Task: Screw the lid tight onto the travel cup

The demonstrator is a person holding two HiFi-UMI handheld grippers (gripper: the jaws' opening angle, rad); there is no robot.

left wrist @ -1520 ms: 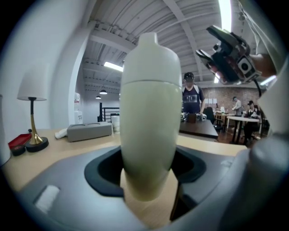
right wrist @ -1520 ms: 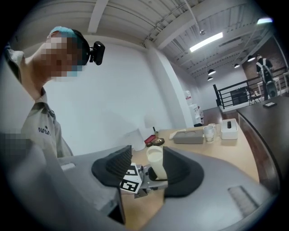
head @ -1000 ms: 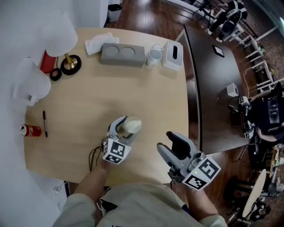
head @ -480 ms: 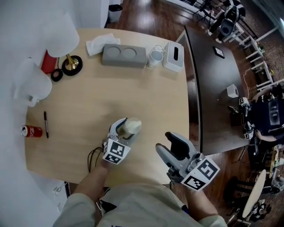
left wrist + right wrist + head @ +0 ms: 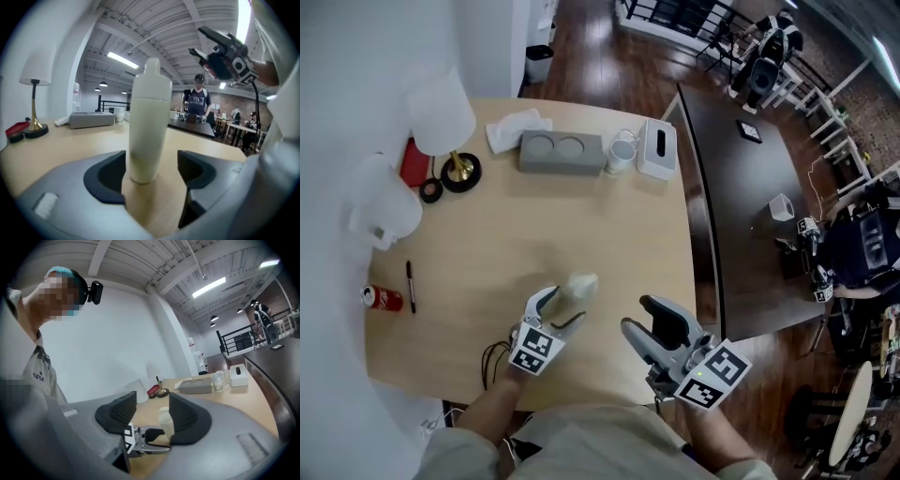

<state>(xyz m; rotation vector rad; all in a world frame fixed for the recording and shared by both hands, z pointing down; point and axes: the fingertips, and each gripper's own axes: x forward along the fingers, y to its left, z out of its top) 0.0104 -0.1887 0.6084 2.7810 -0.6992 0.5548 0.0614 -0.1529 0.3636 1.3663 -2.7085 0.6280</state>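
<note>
The cream travel cup (image 5: 579, 287) stands upright on the light wooden table (image 5: 506, 234), with its domed lid on top. My left gripper (image 5: 562, 308) reaches around the cup's lower part from the near side. In the left gripper view the cup (image 5: 149, 126) stands between the dark pads (image 5: 107, 176) with a gap on the right. The left gripper (image 5: 151, 166) jaws are opening. My right gripper (image 5: 643, 317) hangs open and empty past the table's near right edge. In the right gripper view the right gripper (image 5: 152, 411) looks at the cup (image 5: 166, 421) and the left gripper (image 5: 146, 440).
At the table's far edge are a grey block with two hollows (image 5: 562, 151), a white mug (image 5: 621, 150), a tissue box (image 5: 656, 148) and a white cloth (image 5: 516, 127). A lamp (image 5: 459, 172), a red can (image 5: 382, 298) and a pen (image 5: 411, 286) are at left. A dark table (image 5: 741, 187) is at right.
The left gripper's jaws have spread off the cup and it has drawn slightly back toward me. The right gripper stays put. The head view has shifted a little.
</note>
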